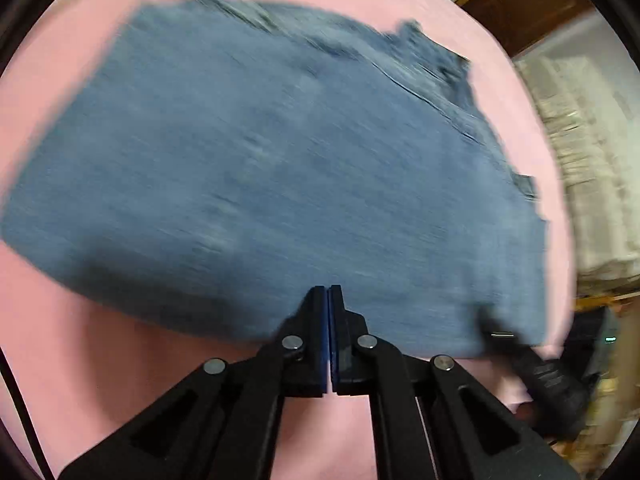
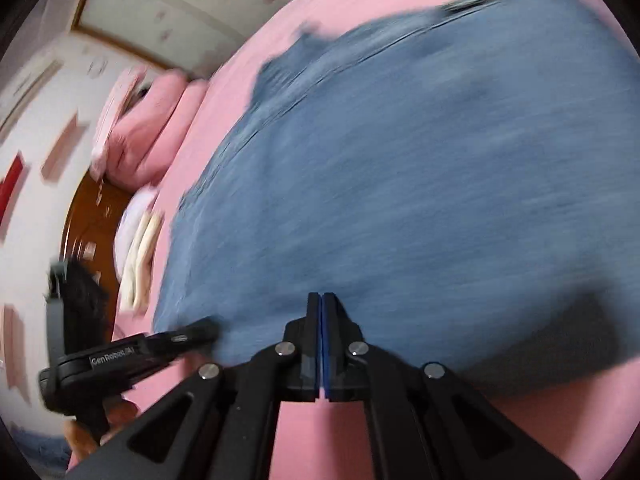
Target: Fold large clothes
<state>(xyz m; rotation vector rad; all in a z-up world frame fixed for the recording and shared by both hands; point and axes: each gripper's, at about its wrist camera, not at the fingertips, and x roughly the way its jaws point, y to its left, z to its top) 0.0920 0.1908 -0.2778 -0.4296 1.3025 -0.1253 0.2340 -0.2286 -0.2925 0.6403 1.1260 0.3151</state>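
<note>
A large blue denim garment (image 1: 280, 168) lies spread on the pink bed sheet (image 1: 80, 360); it also fills the right wrist view (image 2: 400, 200). My left gripper (image 1: 329, 292) is shut, its tips at the garment's near edge; whether cloth is pinched between them is unclear. My right gripper (image 2: 321, 298) is shut the same way at the near edge. The right gripper shows at the lower right of the left wrist view (image 1: 504, 334), and the left gripper at the lower left of the right wrist view (image 2: 200, 330). Both views are motion-blurred.
Pink pillows (image 2: 148, 136) and folded white cloth (image 2: 140, 256) lie at the bed's far left by a brown wooden headboard (image 2: 88, 216). A stack of pale folded fabric (image 1: 592, 184) stands beyond the bed's right side.
</note>
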